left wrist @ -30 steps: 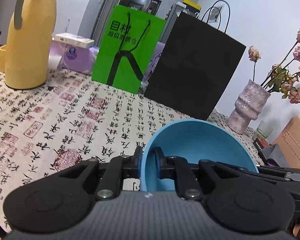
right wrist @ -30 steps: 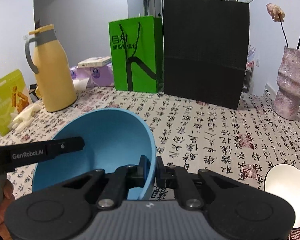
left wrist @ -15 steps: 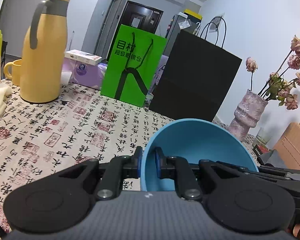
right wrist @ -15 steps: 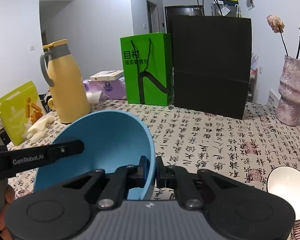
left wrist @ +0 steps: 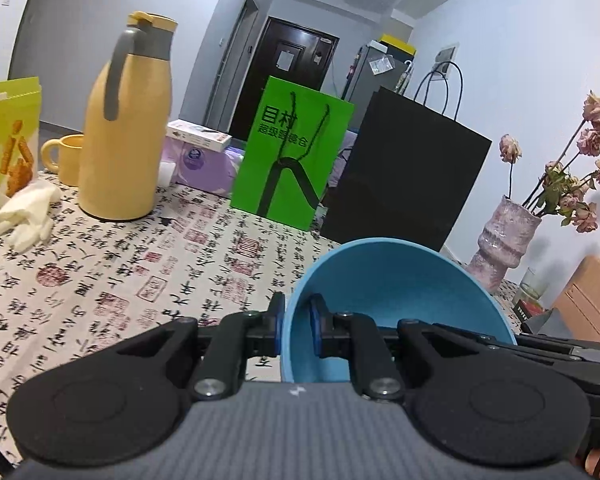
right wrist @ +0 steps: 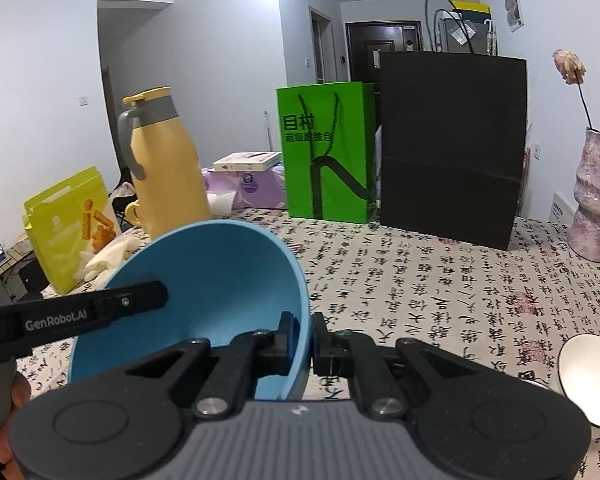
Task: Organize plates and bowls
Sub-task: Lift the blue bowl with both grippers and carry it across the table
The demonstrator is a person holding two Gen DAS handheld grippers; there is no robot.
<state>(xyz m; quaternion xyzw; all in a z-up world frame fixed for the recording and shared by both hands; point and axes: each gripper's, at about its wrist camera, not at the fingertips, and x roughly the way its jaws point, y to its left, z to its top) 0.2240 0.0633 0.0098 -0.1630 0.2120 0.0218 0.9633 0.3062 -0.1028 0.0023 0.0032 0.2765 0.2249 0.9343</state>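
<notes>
Grippers share one blue bowl (left wrist: 396, 288), held tilted above the calligraphy tablecloth (left wrist: 140, 272): the left gripper (left wrist: 296, 324) clamps its left rim, the right gripper (right wrist: 305, 340) its right rim. Bare cloth stretches ahead to the green bag (right wrist: 327, 152) and black bag (right wrist: 450, 148). A white bowl (right wrist: 592, 380) sits at the right.

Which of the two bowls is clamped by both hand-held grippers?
The blue bowl: the left hand-held gripper and right hand-held gripper each pinch its rim. The white bowl sits untouched on the tablecloth at right.
</notes>
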